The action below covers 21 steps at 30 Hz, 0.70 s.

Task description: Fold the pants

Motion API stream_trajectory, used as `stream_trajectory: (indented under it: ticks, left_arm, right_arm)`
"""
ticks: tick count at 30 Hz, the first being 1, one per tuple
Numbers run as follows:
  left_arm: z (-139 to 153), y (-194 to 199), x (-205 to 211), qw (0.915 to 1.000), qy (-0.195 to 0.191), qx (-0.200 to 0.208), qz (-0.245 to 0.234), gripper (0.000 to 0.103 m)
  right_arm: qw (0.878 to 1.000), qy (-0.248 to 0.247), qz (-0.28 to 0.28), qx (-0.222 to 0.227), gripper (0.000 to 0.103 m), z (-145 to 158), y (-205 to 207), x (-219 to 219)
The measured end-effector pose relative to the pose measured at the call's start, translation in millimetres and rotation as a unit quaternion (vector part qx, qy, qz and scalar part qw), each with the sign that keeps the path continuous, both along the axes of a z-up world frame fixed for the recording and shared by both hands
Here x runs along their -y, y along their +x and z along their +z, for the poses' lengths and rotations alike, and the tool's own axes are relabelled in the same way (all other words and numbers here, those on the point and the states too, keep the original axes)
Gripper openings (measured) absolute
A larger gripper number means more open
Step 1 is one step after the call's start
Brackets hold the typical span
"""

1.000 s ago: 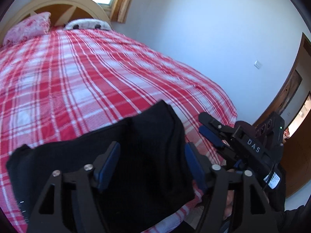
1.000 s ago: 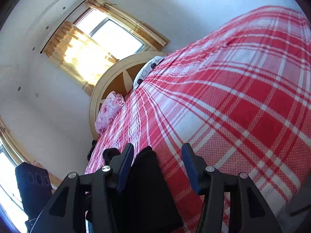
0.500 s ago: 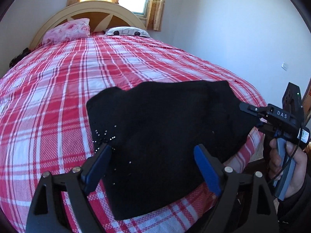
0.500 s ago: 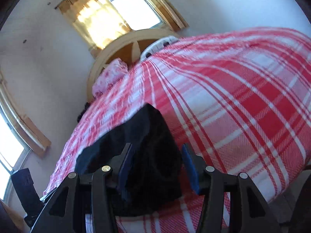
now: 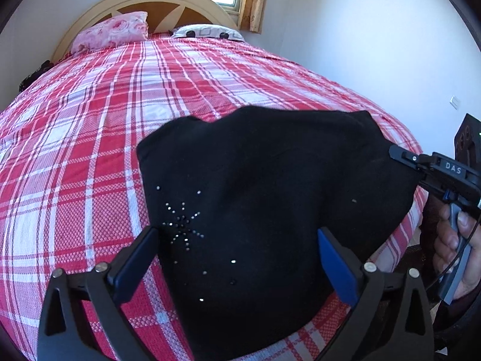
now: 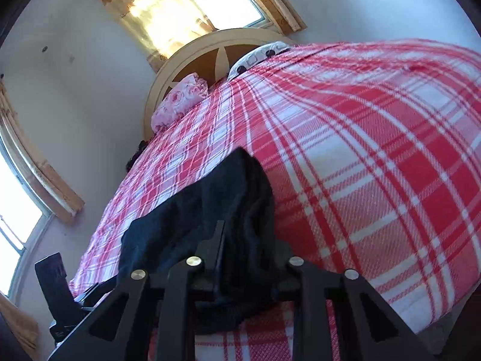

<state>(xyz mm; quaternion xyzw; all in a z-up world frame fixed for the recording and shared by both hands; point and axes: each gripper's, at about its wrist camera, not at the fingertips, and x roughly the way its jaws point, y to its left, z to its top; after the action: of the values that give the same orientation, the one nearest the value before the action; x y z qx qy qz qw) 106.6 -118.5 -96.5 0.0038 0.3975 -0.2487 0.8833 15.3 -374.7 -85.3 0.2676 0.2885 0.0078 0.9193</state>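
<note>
Pants (image 5: 270,210): black, on bed (image 5: 90,150). Right tool (image 6: 222,240) clamped on edge; left tool (image 5: 237,258) spread, empty. Advice: pinch opposite corner, align edges.

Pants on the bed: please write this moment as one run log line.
pants: black, on plaid bed | right gripper: shut on pants edge | left gripper: open above pants | step: fold unfinished

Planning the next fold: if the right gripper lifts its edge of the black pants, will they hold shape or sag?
Probably sag: the pants lie in soft waves on the bedspread, and the cloth bunches where the right gripper pinches it. They look thick and doubled, so likely weighty for cloth. The studs might snag the open left gripper.
</note>
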Motion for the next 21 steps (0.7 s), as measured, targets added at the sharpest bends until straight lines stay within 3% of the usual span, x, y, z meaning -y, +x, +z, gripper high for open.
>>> stream_trajectory:
  ticks: [3, 6, 8, 14, 18, 21]
  left_arm:
    - [-2.6, 1.1, 0.6, 1.0, 0.003, -0.001, 0.001, 0.103]
    - [-2.6, 0.7, -0.2, 1.0, 0.004, -0.002, -0.001, 0.103]
    - [-2.3, 0.9, -1.6, 1.0, 0.001, -0.005, -0.001, 0.103]
    - [-1.9, 0.1, -3.8, 0.9999, -0.004, -0.009, 0.004, 0.103]
    - [-0.1, -5.7, -5.5, 1.0, 0.002, 0.003, 0.008, 0.103]
    - [2.4, -17.4, -5.7, 0.9994, 0.016, 0.031, 0.009, 0.103]
  right_arm:
    - [1.0, 0.004, -0.003, -0.028, 0.023, -16.1, 13.6, 9.2]
    - [1.0, 0.009, -0.008, -0.026, 0.033, -18.7, 13.1, 13.3]
    - [1.0, 0.003, -0.005, -0.027, 0.041, -12.5, 10.9, 14.3]
    - [0.996, -0.062, -0.055, 0.022, 0.043, 31.5, -8.2, 10.5]
    - [0.993, -0.105, -0.002, 0.053, 0.045, 61.5, 8.1, -21.6]
    - [0.993, -0.077, 0.085, 0.032, 0.045, 64.4, 41.7, -47.2]
